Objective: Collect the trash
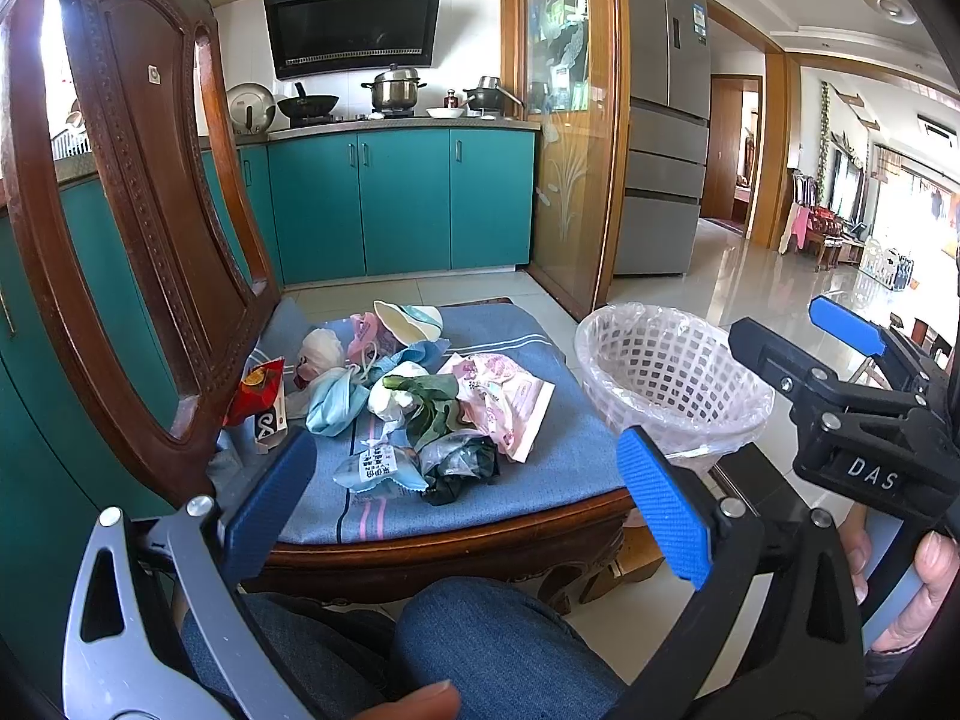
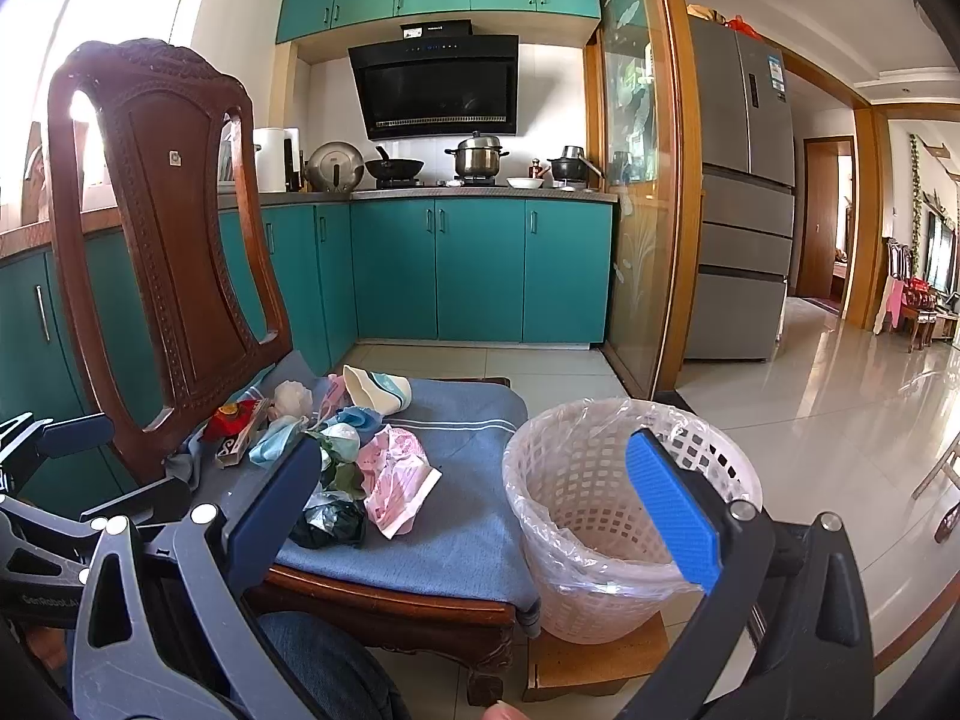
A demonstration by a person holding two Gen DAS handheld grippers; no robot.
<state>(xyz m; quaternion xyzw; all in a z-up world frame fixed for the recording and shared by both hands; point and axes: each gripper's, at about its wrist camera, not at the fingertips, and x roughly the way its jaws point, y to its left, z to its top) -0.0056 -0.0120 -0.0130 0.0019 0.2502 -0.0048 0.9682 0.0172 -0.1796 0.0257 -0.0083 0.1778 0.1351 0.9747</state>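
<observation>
Open right tongs (image 2: 474, 501) frame trash pile (image 2: 342, 456) on chair cushion (image 2: 468, 516) beside lined basket (image 2: 576, 510).

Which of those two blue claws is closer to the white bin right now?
The right one. The right gripper hangs open just beside the white bin, near its rim. The left gripper is open too, but sits over the chair cushion's front edge, facing the trash pile.

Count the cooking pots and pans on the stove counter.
3: a black wok at left, a lidded steel stockpot in the middle, a dark lidded pot at right. Others may be hidden.
</observation>
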